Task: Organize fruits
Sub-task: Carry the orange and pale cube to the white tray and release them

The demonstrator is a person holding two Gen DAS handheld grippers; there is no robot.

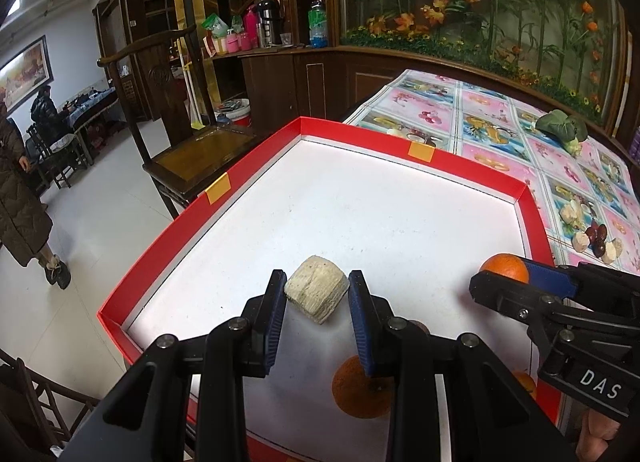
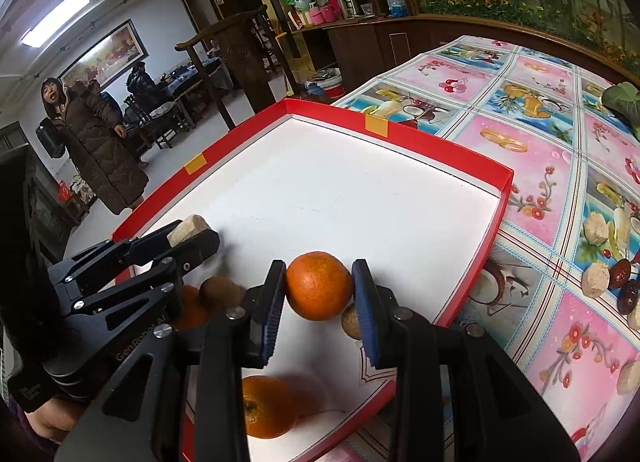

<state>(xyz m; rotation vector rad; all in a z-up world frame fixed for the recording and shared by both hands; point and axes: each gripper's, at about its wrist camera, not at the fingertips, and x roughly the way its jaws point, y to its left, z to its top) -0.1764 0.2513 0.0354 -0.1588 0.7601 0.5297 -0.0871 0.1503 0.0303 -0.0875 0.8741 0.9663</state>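
The red box (image 2: 472,294) w/ a white floor sat on a table w/ a fruit-picture cloth (image 2: 560,190). In the box lay an orange (image 2: 266,408), a brown round fruit (image 2: 219,293) & a small tan one (image 2: 351,322). The left gripper (image 1: 317,296) squeezed a pale chunk (image 1: 316,288) over the box. The right gripper (image 2: 319,288) squeezed another orange (image 2: 319,285) over it too. More pale chunks & dark red fruits (image 2: 616,282) lay on the cloth, near the box. A green veg (image 1: 560,127) sat far back. Behind were a dark wood chair (image 1: 176,118) & a person in a brown coat (image 2: 96,142)
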